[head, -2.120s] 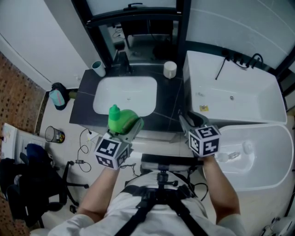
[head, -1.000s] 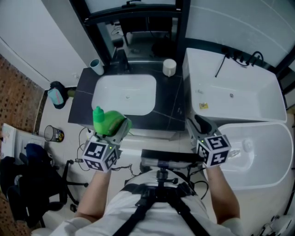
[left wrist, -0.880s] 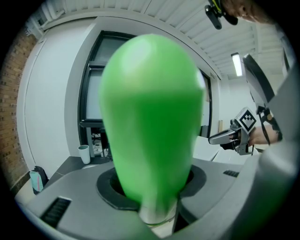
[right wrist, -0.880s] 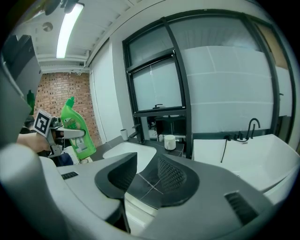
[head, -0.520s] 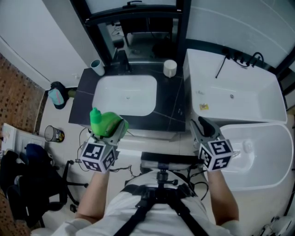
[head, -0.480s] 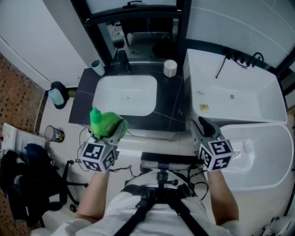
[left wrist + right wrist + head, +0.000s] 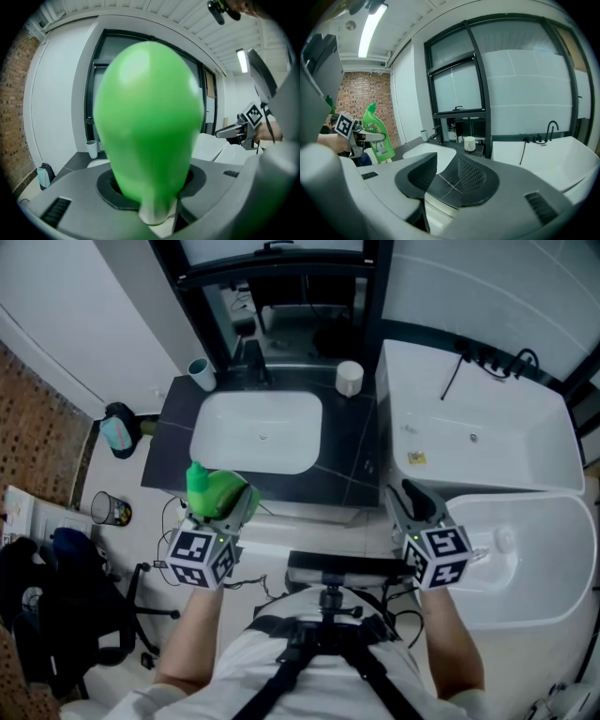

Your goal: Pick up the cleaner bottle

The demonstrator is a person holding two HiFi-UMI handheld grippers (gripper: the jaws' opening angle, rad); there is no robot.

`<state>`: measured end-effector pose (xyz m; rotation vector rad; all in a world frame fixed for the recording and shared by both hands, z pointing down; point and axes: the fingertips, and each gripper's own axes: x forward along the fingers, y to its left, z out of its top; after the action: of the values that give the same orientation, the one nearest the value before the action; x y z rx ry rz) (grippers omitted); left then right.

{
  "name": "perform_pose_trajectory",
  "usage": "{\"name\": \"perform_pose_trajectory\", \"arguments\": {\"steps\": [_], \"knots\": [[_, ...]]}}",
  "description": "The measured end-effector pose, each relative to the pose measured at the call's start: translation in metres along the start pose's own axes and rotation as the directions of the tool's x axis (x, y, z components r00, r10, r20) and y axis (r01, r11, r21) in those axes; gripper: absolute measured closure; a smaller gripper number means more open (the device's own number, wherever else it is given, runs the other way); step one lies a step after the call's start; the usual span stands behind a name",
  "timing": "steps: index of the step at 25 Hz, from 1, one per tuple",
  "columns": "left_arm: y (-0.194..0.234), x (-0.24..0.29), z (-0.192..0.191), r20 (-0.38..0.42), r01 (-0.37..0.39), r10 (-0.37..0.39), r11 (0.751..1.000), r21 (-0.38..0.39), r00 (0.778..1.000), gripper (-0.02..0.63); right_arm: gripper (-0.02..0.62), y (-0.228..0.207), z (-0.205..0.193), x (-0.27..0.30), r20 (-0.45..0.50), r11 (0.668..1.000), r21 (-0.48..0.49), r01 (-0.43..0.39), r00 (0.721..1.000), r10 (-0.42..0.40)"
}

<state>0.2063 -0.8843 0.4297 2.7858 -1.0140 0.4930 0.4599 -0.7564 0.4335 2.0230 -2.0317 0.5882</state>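
Though clear of the counter (image 7: 352, 457), cleaner bottle (image 7: 212, 487) tight in left claw (image 7: 228, 504).

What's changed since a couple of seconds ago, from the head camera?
The left gripper, shut on the green cleaner bottle throughout, has carried it left and back toward the person, off the front edge of the sink. The right gripper, open and empty, has drawn back slightly toward the person. The sink and the white cup on the counter have stayed put.
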Motion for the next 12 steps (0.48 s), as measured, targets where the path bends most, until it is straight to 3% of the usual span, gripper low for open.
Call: {"name": "perform_pose_trajectory", "arguments": {"steps": [12], "knots": [[-0.0016, -0.0007, 0.0048, 0.041, -0.002, 0.002, 1.000, 0.007, 0.999, 0.436, 0.454, 0.0065, 0.0020, -0.0029, 0.006, 1.000, 0.001, -0.011, 1.000, 0.011]]}}
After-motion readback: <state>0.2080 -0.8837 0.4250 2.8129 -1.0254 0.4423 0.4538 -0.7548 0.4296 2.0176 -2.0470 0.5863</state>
